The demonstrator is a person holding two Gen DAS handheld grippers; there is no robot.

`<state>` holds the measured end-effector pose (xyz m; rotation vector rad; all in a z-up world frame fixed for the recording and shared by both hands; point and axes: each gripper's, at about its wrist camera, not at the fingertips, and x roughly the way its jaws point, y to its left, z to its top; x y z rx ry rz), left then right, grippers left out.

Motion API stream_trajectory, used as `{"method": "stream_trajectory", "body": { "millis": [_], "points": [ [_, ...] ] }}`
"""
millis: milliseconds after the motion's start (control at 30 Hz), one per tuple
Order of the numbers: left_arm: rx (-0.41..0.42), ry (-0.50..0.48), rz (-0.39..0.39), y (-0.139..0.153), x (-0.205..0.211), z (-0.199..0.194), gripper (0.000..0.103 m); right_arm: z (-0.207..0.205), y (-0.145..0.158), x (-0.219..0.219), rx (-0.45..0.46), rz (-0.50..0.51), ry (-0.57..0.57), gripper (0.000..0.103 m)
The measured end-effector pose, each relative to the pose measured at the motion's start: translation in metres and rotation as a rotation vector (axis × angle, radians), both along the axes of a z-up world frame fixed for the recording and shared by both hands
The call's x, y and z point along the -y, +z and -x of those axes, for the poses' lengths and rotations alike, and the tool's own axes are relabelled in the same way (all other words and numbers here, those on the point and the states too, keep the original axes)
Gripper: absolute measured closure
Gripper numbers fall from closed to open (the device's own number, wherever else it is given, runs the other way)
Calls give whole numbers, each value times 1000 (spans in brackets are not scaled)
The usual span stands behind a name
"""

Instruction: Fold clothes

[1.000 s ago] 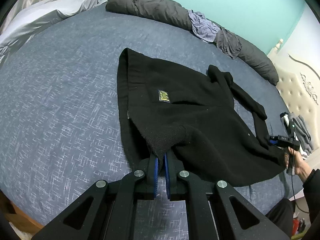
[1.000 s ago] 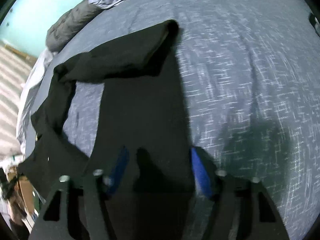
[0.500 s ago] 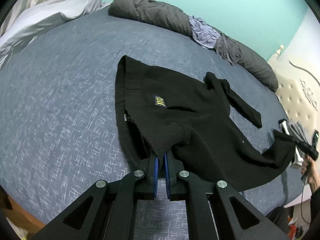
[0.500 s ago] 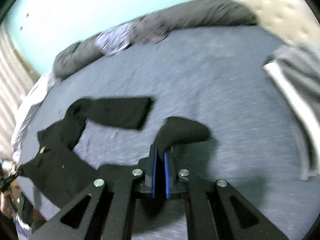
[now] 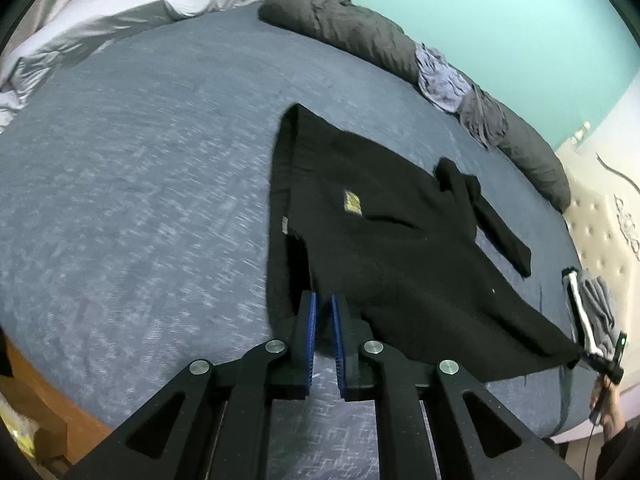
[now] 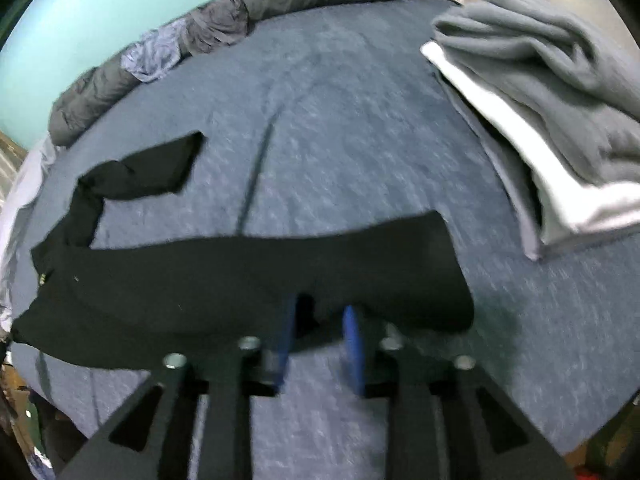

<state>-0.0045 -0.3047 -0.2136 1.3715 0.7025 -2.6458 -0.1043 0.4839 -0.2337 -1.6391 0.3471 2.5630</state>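
A black sweater [image 5: 380, 240] lies spread on the blue bed [image 5: 140, 200], a small yellow label on its back. My left gripper [image 5: 324, 308] is at the near hem. Its jaws are opening a little, and the hem lies flat at the tips, not pinched. One sleeve [image 6: 248, 268] is stretched out flat to the right. My right gripper [image 6: 320, 320] hovers over that sleeve with its jaws opening, and the cloth lies loose at the tips. The left wrist view shows the right gripper [image 5: 592, 356] small at the sleeve's end. The other sleeve [image 6: 152, 168] lies bent behind.
A stack of folded grey and white clothes [image 6: 540, 100] sits on the bed's right side near the tufted headboard [image 5: 608, 232]. A rolled grey duvet [image 5: 340, 28] lines the far edge. Pale bedding [image 5: 100, 20] is bunched at far left. A wooden bed frame [image 5: 40, 400] shows below.
The right gripper pulled the sleeve out to the right, then went from shut on it to open. The cloth no longer peaks between the left pads, which stand slightly wider.
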Motion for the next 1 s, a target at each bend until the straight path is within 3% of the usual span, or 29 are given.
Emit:
{"method": "stream_trajectory", "body": {
  "millis": [167, 333, 500, 733, 1000],
  "points": [
    [-38, 2, 36, 27, 8, -8, 93, -19, 24, -15, -12, -46, -34, 67],
    [-72, -14, 62, 44, -5, 0, 91, -30, 60, -36, -119, -11, -64, 53],
    [-104, -49, 26, 55, -36, 24, 76, -21, 72, -39, -124, 27, -53, 53],
    [-152, -110, 9, 57, -92, 69, 64, 10, 57, -11, -107, 124, -37, 53],
    [-147, -141, -26, 4, -140, 116, 57, 82, 19, 56, -56, 180, 61, 53]
  ]
}}
